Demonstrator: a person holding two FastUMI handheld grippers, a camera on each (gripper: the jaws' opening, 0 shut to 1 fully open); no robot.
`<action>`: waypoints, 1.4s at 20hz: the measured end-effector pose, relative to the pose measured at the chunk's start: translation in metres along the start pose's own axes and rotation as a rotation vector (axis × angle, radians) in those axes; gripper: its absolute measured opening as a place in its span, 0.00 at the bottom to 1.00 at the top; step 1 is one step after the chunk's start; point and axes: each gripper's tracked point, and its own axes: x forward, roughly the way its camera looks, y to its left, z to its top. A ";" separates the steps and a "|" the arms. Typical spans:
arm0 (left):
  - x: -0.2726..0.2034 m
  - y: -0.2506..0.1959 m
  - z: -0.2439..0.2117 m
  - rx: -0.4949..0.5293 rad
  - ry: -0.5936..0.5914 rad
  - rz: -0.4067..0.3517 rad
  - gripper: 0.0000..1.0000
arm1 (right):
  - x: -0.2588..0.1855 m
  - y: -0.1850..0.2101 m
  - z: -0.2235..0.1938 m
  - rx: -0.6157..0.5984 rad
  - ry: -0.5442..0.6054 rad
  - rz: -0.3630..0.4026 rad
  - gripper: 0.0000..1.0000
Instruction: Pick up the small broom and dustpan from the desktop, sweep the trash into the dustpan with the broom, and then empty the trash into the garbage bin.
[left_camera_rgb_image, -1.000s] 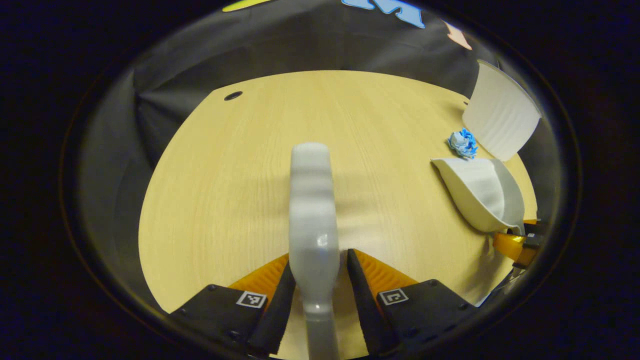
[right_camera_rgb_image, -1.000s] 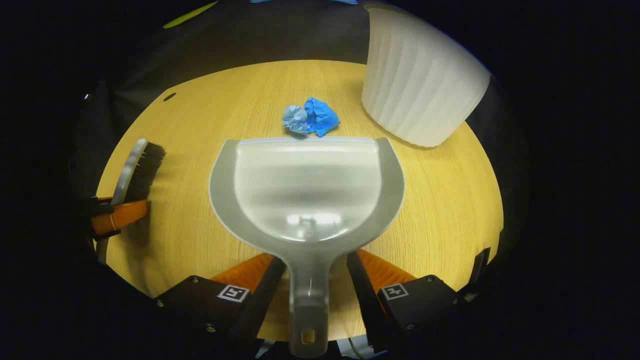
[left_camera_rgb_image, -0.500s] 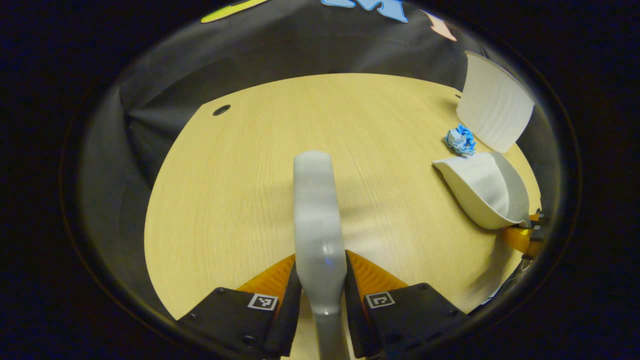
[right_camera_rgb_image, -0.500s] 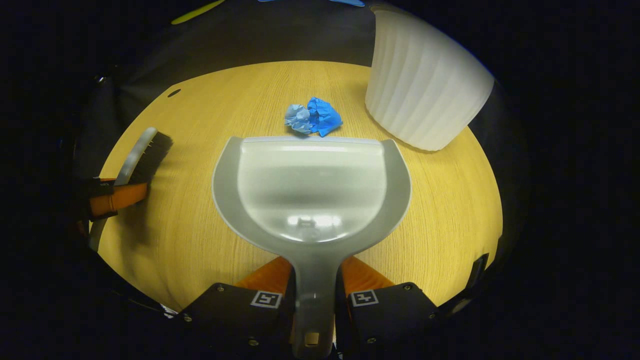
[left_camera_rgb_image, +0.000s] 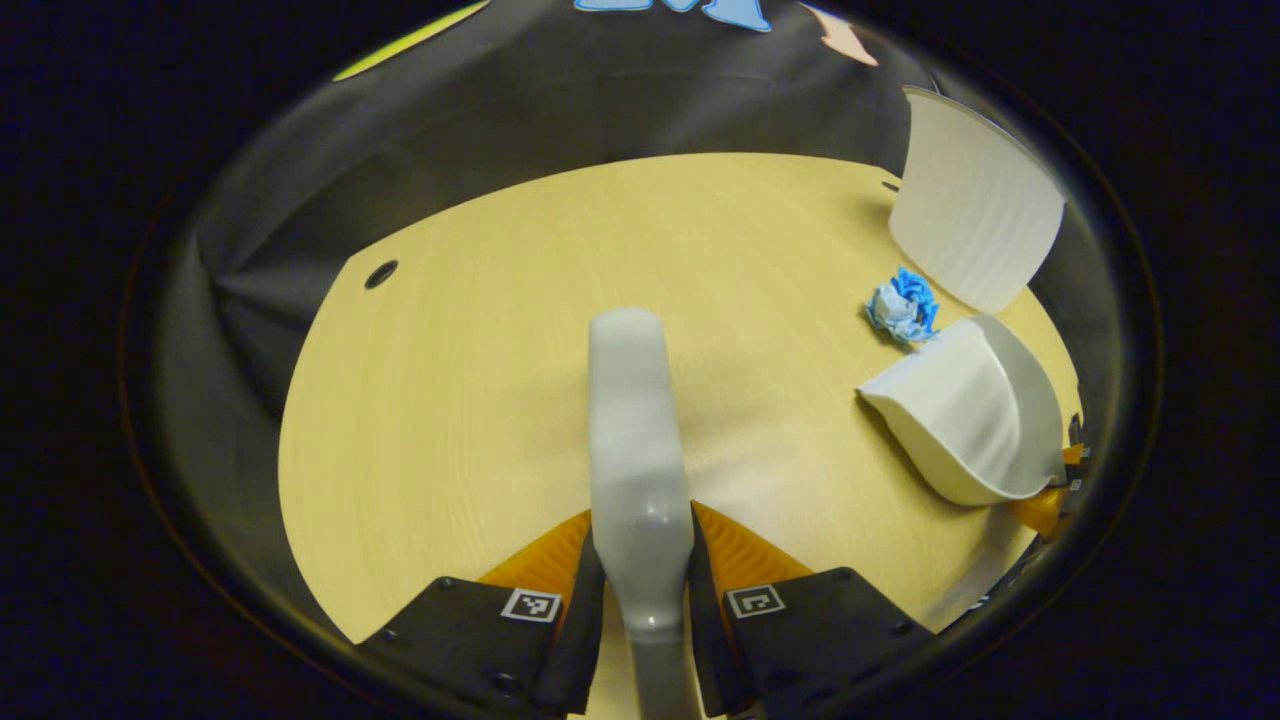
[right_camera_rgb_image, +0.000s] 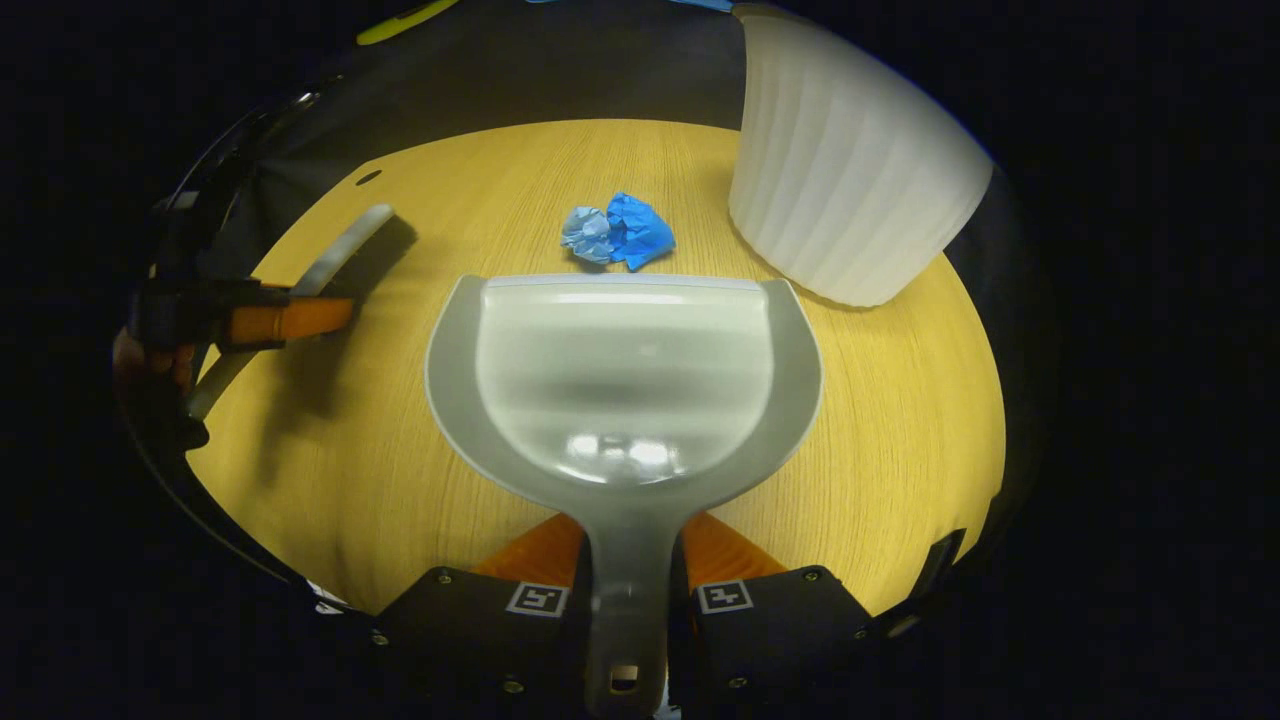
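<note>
Broom (left_camera_rgb_image: 636, 430) handle is clamped between both fingers of the left gripper (left_camera_rgb_image: 640, 585); the right gripper (right_camera_rgb_image: 625, 590) pinches the dustpan (right_camera_rgb_image: 622, 375) handle. Blue crumpled trash (right_camera_rgb_image: 616, 230) lies just beyond the dustpan's front lip, with the white garbage bin (right_camera_rgb_image: 845, 165) near the dustpan's far right corner, all on the wooden desktop (right_camera_rgb_image: 900, 420).

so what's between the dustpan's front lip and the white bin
Only bare wooden desktop separates the grey plastic dustpan from the white ribbed bin in the right gripper view; the crumpled blue paper lies off to one side.
</note>
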 end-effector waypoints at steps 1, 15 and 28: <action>0.005 -0.007 0.009 0.015 -0.002 -0.013 0.43 | 0.000 -0.005 -0.001 -0.013 0.004 0.006 0.33; 0.067 -0.101 0.107 0.362 0.002 -0.216 0.48 | -0.009 -0.035 0.000 -0.109 0.040 0.070 0.33; 0.035 -0.145 0.149 0.598 0.034 -0.569 0.46 | -0.023 0.005 0.029 -0.121 0.031 0.082 0.33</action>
